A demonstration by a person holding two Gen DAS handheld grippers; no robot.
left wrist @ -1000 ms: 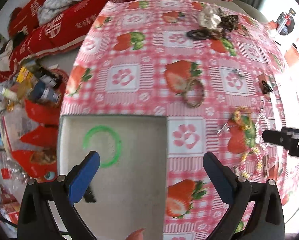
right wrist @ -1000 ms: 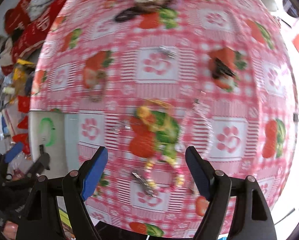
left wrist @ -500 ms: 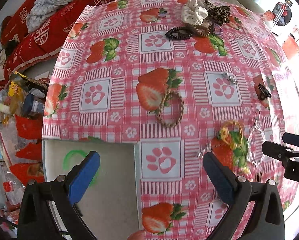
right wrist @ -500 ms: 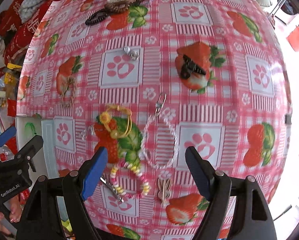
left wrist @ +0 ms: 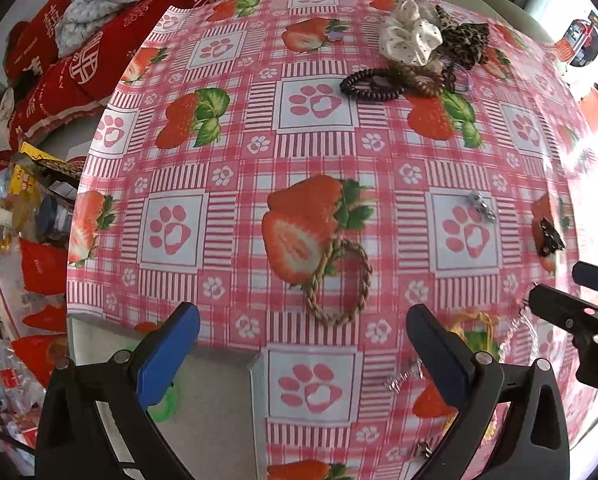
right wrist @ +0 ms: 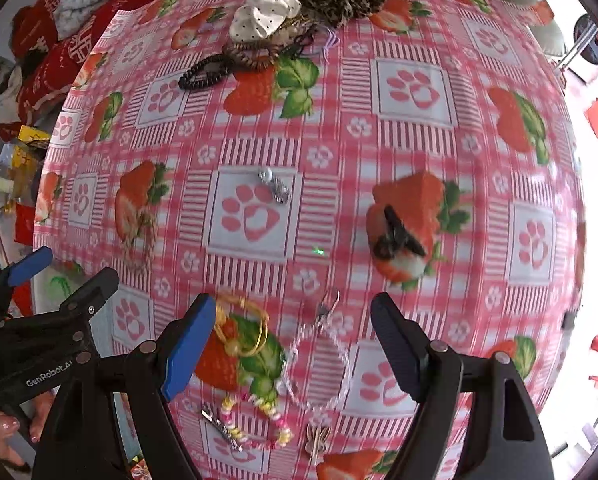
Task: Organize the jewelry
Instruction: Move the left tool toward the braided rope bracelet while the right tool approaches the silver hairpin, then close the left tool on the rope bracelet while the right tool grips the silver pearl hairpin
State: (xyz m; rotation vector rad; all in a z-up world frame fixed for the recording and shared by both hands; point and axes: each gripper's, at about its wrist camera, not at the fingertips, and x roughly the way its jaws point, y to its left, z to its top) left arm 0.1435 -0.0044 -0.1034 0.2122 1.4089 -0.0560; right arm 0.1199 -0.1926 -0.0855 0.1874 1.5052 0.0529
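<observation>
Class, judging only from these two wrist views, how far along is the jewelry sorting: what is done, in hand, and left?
Done: a green bangle lies in the grey tray. In hand: nothing; the left gripper and right gripper are both open and empty. Left: braided bracelet, clear bead bracelet, black hair clip and scrunchies remain on the tablecloth.

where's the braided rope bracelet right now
In the left wrist view the rope bracelet lies flat mid-table, overlapping the lower right edge of a printed strawberry, just beyond the open left gripper.
</observation>
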